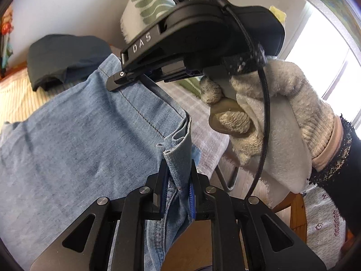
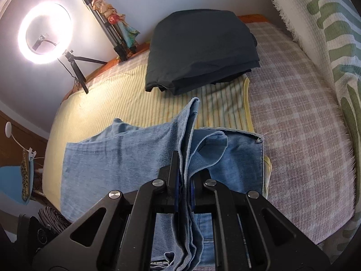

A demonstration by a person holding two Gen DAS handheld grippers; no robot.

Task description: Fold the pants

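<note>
Both my left gripper (image 1: 176, 180) and right gripper (image 2: 185, 176) pinch one raised edge of the jeans (image 2: 108, 158), whose length trails ahead across the bed (image 2: 293, 113) toward its far edge.

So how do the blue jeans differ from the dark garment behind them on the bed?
The blue jeans are light denim; the dark garment is near black. The jeans are only partly folded, with bunched layers lifted off the bed, while the dark garment lies in a neat flat stack. The jeans are clamped by the left tool and the right tool; nothing touches the dark garment. Both rest on the yellow striped cover.
</note>
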